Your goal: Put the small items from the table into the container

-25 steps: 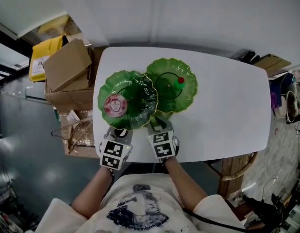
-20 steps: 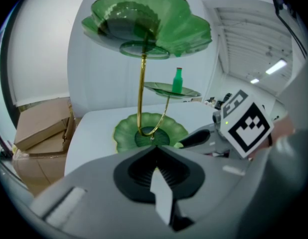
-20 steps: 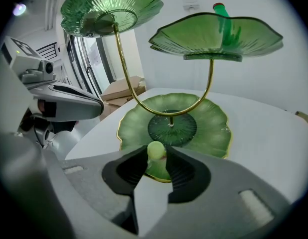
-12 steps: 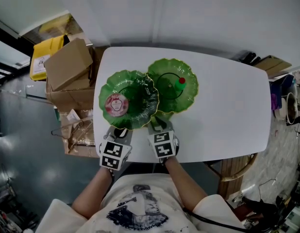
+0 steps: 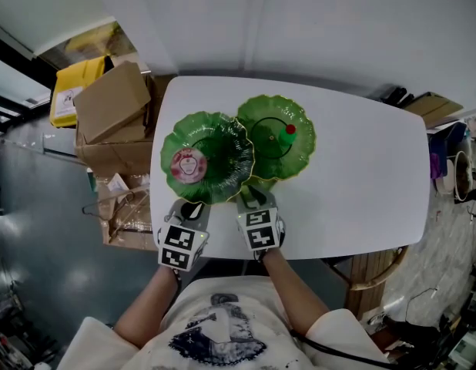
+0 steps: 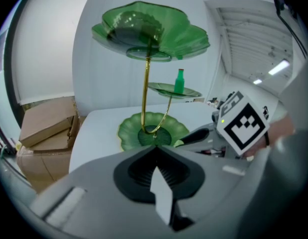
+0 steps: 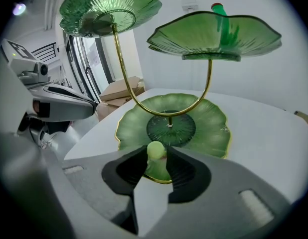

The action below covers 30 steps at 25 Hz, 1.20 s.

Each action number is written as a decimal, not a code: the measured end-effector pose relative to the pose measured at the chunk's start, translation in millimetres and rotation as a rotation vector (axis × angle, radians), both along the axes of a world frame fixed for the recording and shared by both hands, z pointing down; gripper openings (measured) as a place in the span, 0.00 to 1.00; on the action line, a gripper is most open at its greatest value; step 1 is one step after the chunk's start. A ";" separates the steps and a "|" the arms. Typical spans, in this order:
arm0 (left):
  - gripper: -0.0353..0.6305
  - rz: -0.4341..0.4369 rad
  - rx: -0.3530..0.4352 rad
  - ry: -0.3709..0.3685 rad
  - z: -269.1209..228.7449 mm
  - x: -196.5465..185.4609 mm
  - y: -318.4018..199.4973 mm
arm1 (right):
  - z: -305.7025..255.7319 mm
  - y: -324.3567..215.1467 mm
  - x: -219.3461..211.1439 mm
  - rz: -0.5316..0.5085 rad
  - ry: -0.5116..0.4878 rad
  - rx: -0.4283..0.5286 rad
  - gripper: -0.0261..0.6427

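A three-tier stand of green leaf-shaped glass dishes on a gold stem stands on the white table [image 5: 361,176]. Its top dish [image 5: 215,149] holds a round pink item [image 5: 187,164]. On the middle dish [image 5: 270,149] stands a small green bottle [image 5: 286,133] with a red cap. My right gripper [image 7: 156,156] is shut on a small pale green item [image 7: 156,152], over the near rim of the bottom dish [image 7: 209,128]. My left gripper [image 6: 154,148] is shut and empty, just short of the bottom dish [image 6: 129,131] and left of the right gripper [image 5: 252,193].
Cardboard boxes [image 5: 107,102] and a yellow bag [image 5: 68,91] sit off the table's left side. Wooden furniture and clutter stand off the right end. The gold stem [image 7: 124,63] curves up just beyond the right gripper.
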<state>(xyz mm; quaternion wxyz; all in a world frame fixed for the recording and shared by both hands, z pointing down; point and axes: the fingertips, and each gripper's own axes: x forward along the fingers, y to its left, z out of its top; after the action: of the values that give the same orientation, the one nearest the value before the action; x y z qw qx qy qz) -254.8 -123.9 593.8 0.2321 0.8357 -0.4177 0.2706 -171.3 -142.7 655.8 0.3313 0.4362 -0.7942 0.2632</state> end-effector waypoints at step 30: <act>0.04 -0.002 0.074 0.003 -17.7 1.0 22.8 | -29.4 28.6 16.5 0.067 -0.032 0.058 0.25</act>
<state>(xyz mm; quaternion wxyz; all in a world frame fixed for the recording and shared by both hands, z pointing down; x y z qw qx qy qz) -253.8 -101.2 576.1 0.2018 0.8438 -0.4278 0.2536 -154.8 -114.1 626.4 0.2970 0.4678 -0.7914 0.2580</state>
